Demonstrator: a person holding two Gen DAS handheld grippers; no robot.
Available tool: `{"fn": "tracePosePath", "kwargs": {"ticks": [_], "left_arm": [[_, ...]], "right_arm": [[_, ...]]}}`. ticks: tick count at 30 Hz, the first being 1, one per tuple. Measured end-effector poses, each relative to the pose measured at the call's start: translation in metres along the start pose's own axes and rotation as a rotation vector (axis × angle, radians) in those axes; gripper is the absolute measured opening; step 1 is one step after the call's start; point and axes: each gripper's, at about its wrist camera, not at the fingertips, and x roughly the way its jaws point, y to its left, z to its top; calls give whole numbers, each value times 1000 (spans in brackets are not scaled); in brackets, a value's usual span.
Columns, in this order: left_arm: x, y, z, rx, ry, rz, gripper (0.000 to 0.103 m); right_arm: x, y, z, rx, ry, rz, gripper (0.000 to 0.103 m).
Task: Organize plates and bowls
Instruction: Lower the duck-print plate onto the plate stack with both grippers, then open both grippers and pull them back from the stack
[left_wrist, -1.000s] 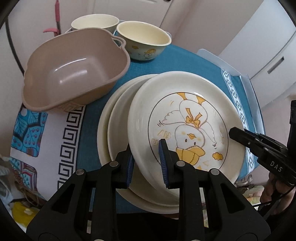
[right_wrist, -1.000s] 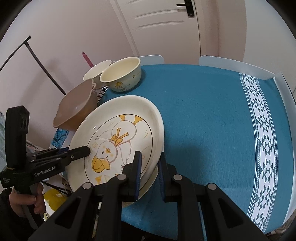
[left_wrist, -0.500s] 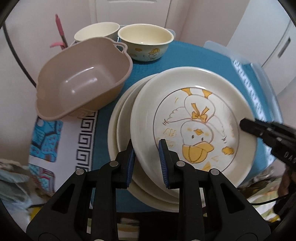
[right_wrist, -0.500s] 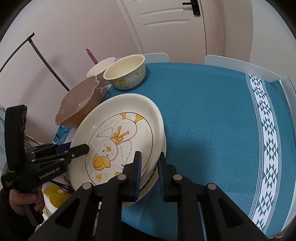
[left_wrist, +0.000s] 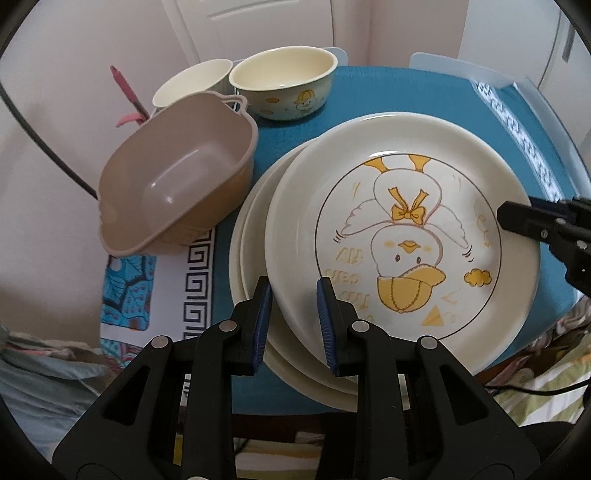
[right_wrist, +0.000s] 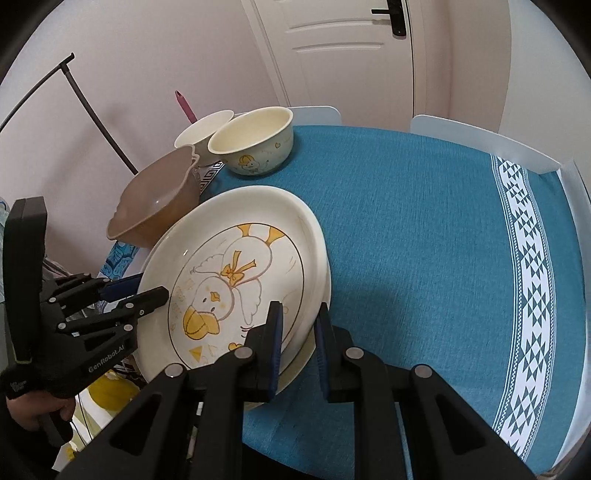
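A cream plate with a duck drawing (left_wrist: 406, 221) (right_wrist: 236, 273) is held tilted above a stack of plain cream plates (left_wrist: 251, 251) at the table's near left corner. My left gripper (left_wrist: 293, 295) is shut on the duck plate's near rim. My right gripper (right_wrist: 298, 325) is shut on its opposite rim; it also shows in the left wrist view (left_wrist: 532, 225). A duck-print bowl (left_wrist: 284, 85) (right_wrist: 255, 147) and a plain cream bowl (left_wrist: 192, 81) (right_wrist: 201, 129) stand at the back left.
A tan plastic basin (left_wrist: 177, 173) (right_wrist: 155, 206) sits tilted left of the plates. The teal tablecloth (right_wrist: 424, 240) stretches to the right. White chair backs (right_wrist: 480, 140) stand behind the table. A pink utensil (left_wrist: 127, 96) sticks up by the wall.
The duck plate has risen and shifted a little with both grippers still on it. The left camera has pulled back and turned right, bringing the bowls nearer the centre.
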Motion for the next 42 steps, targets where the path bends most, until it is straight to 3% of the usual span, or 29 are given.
{"fn": "tracePosePath", "kwargs": {"ticks": [19, 28, 34, 35, 36, 37, 38, 39, 40, 41, 42], "left_arm": [[-8, -13, 0, 87, -1, 137, 21], [-11, 1, 4, 48, 3, 82, 21], [-38, 30, 18, -66, -55, 10, 23], [-43, 40, 21, -112, -57, -30, 23], [-47, 48, 22, -148, -55, -55, 23], [-50, 54, 23, -178, -53, -70, 24], [-53, 64, 24, -219, -48, -79, 26], [-56, 70, 24, -241, -49, -79, 28], [-59, 78, 24, -264, -56, -80, 38], [-63, 85, 23, -286, -70, -76, 61], [-68, 92, 22, -310, -87, -62, 77]], "right_arm": [[12, 4, 3, -11, 22, -25, 15], [14, 5, 8, -13, 32, -30, 15], [-7, 7, 20, -3, -14, 17, 15], [-12, 9, 24, -9, -27, 28, 15], [-17, 12, 28, -21, -41, 37, 18], [-23, 15, 32, -34, -56, 39, 37], [-27, 18, 35, -42, -69, 38, 76], [-33, 22, 39, -57, -97, 43, 96], [-36, 23, 41, -65, -114, 52, 103], [-41, 25, 44, -76, -141, 69, 103], [-43, 28, 48, -88, -156, 76, 103]]}}
